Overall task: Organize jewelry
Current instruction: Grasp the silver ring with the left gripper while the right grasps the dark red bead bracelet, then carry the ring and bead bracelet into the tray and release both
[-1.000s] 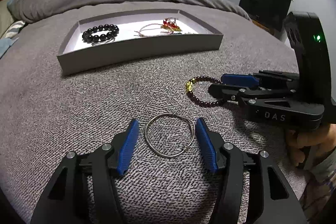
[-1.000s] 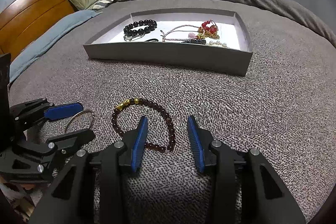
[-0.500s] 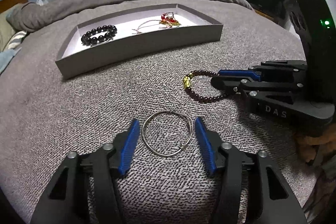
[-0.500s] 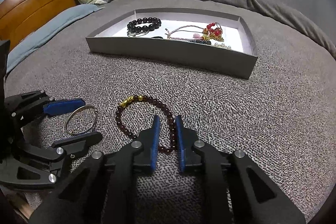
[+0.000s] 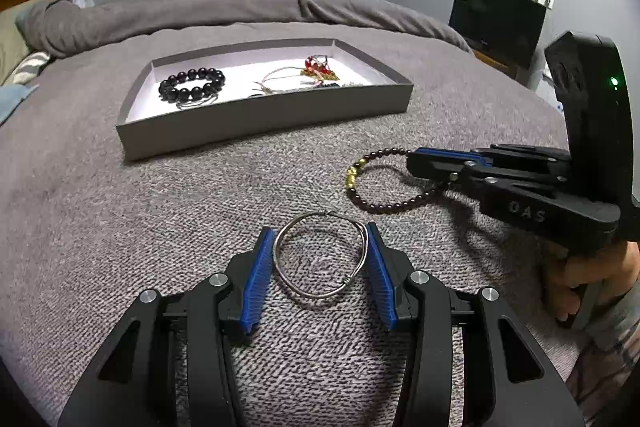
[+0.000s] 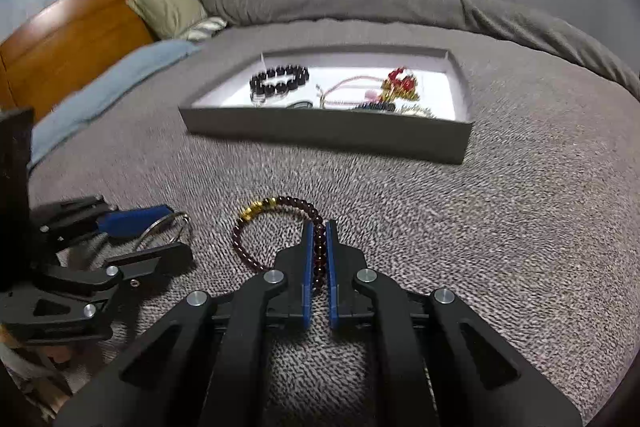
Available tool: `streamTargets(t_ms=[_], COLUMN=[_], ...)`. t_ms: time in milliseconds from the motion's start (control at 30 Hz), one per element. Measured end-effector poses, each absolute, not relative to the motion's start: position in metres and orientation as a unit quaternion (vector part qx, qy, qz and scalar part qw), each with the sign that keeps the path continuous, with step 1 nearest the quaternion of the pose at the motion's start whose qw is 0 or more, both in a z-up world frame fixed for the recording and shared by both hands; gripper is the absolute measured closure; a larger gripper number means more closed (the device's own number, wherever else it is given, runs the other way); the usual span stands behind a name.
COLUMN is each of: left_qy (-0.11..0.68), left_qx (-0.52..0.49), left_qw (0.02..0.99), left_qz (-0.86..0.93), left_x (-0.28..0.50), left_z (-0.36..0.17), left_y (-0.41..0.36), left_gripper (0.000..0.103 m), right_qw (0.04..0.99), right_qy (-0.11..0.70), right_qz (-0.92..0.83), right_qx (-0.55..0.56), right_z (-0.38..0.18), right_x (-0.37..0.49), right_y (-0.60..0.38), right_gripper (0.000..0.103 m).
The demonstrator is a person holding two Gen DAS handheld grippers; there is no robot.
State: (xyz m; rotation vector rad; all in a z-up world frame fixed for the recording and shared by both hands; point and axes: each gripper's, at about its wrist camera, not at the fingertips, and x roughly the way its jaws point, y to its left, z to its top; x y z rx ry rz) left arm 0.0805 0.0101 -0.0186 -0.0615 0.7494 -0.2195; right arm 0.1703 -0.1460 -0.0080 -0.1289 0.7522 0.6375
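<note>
My left gripper [image 5: 320, 263] is low over the bed cover [image 5: 140, 219], and the silver wire bangle [image 5: 320, 255] lies flat on the cover exactly between its jaws. The blue pads [image 5: 256, 279] stand on the left and right of the ring and seem to touch it or nearly touch it on both sides, but the jaws are only partly closed, so I judge that the bangle is bracketed and not yet really held. A ring has no long axis, so what matters is that its plane is level with the cover while the pads stand upright beside it; I think a squeeze across the full width could bend the thin wire or let it spring out. My right gripper [image 6: 319, 259] has its jaws almost together on the near arc of the dark red bead bracelet [image 6: 276, 227], which has some gold beads at its far left side. A few beads sit in the narrow gap, and the rest of the loop rests on the cover, so I take it as gripped but not lifted. The grey tray [image 5: 264, 115] stands far ahead of both grippers, well apart from them, and it already contains a black bead bracelet [image 5: 192, 87] and a red and gold piece [image 5: 318, 69]. From the bracelet the tray lies straight forward, and in my judgement the right hand is the readier one to carry there.
</note>
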Motion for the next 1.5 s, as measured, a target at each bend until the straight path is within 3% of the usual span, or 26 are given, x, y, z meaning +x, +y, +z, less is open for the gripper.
streamTargets(t_ms=[533,1000,1233,1500], left_qy=[0.338,0.299,0.319,0.375], left_qx=[-0.034,-0.021,-0.021,-0.029], left_qw=[0.936,0.951,0.946,0.925], left_qz=[-0.094,-0.075,-0.061,-0.056], left_x=[0.094,0.169,0.217,0.249], left_z=[0.013,0.057,0.043,0.005], left_y=[0.031,0.046,0.055,0.059], left_gripper=[0.056,0.056,0.056,0.056], right_qw=[0.896,0.915,0.907,0.884], right_qy=[0.312,0.269,0.282,0.346], right_qz=[0.311,0.297,0.303,0.301], right_qx=[-0.051,-0.055,-0.07,-0.088], right_z=[0.025,0.079,0.078,0.036], right_x=[0.16,0.21,0.256,0.299], right_y=[-0.155,-0.149,-0.121,-0.084], right_gripper=[0.097,0.097,0.097,0.097])
